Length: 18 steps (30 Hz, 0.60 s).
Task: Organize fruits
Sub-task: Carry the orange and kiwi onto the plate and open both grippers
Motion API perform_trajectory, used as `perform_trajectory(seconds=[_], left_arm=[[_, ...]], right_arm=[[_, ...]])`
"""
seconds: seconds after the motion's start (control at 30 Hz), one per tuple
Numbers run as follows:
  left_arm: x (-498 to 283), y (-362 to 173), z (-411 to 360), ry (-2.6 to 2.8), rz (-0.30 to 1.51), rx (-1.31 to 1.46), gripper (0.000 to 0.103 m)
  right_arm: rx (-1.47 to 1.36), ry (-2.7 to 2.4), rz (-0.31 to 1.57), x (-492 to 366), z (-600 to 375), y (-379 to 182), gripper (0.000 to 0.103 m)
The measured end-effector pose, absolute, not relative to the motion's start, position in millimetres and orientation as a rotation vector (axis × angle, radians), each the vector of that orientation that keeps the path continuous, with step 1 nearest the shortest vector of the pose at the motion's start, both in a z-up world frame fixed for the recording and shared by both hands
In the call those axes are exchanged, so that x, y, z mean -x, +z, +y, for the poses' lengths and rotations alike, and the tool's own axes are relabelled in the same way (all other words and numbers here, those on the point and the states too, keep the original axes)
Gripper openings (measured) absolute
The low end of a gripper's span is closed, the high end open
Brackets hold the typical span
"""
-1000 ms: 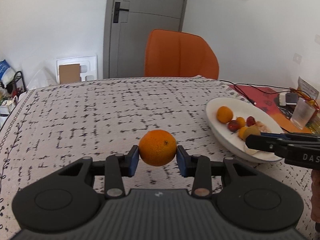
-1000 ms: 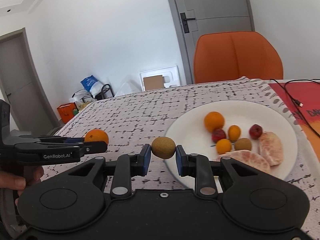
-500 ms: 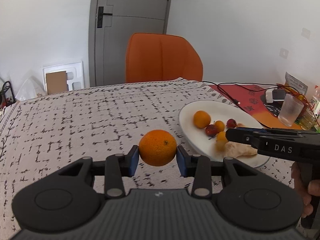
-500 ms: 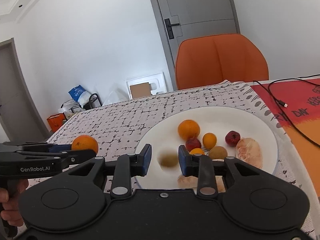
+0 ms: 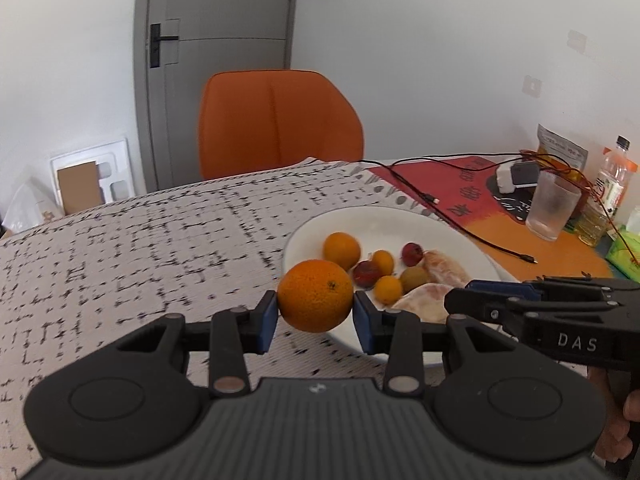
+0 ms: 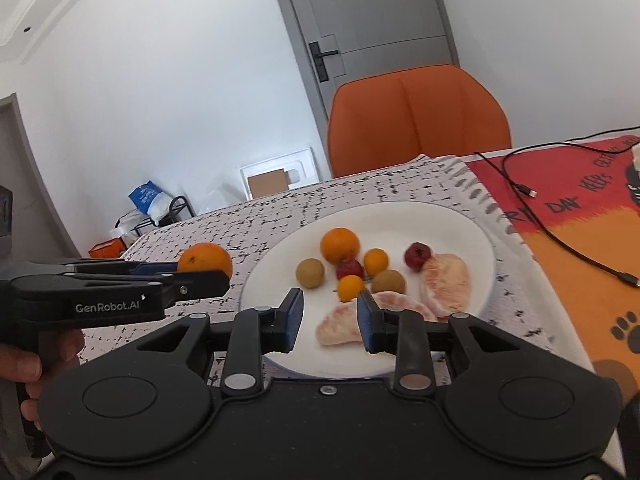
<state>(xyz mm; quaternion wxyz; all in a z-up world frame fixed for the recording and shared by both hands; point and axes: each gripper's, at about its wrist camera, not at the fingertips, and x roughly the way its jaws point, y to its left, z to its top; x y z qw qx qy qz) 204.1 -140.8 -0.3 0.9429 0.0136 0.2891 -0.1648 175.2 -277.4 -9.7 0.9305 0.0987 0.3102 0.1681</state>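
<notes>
My left gripper (image 5: 315, 318) is shut on an orange (image 5: 315, 295) and holds it above the near left rim of the white plate (image 5: 384, 218). It also shows in the right wrist view (image 6: 202, 268) at the left. My right gripper (image 6: 329, 320) is open and empty above the plate's near edge (image 6: 480, 240). A brown kiwi (image 6: 309, 273) lies on the plate's left part. The plate also holds an orange (image 6: 340, 245), small yellow fruits (image 6: 376, 262), red fruits (image 6: 417, 256), another kiwi (image 6: 389, 281) and peeled pomelo segments (image 6: 446, 284).
An orange chair (image 5: 280, 124) stands at the table's far side. A red-orange mat (image 5: 460, 196) with black cables lies right of the plate. A glass (image 5: 554, 210), a bottle (image 5: 610, 180) and packets stand at the far right.
My right gripper opened and let the kiwi go onto the plate's left part. My left gripper carried the orange rightward to the plate's rim.
</notes>
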Motion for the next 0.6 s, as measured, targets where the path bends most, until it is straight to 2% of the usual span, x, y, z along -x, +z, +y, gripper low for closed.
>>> perform_trajectory(seconds=[0.47,0.6], left_arm=[[-213.4,2.4,-175.0,-0.38,0.584,-0.058,0.039],[-212.4,2.7,-176.5,-0.369,0.59,-0.07,0.042]], right_arm=[[-0.229,0.309,0.623,-164.3,-300.4,-8.7,0.032],[-0.234,0.307,0.622,-162.7,-303.0,-8.5,0.042]])
